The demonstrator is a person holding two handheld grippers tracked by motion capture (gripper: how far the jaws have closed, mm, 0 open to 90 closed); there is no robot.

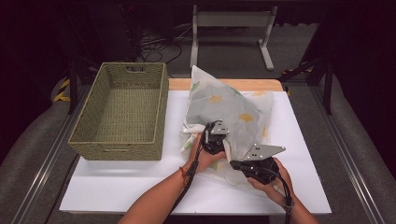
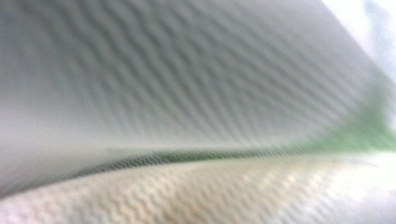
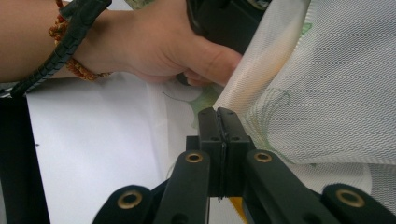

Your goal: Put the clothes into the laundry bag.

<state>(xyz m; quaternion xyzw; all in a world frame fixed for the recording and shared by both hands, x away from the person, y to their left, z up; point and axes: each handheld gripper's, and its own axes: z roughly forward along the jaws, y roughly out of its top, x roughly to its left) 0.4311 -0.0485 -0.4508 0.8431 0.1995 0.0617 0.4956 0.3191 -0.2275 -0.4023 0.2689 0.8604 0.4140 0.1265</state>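
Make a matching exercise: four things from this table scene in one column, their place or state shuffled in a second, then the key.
1. basket
2. pillow
3. right gripper
4. bracelet

A. on the left wrist
B. jaws pressed together
C. empty, at the table's left
D. white cover with a yellow and green print

Pairs: 1-C, 2-D, 3-B, 4-A

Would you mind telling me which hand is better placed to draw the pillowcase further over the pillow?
Probably the right. Its tongs stand shut at the pillowcase edge near the person, seemingly pinching it; the left tongs sit pushed into the fabric.
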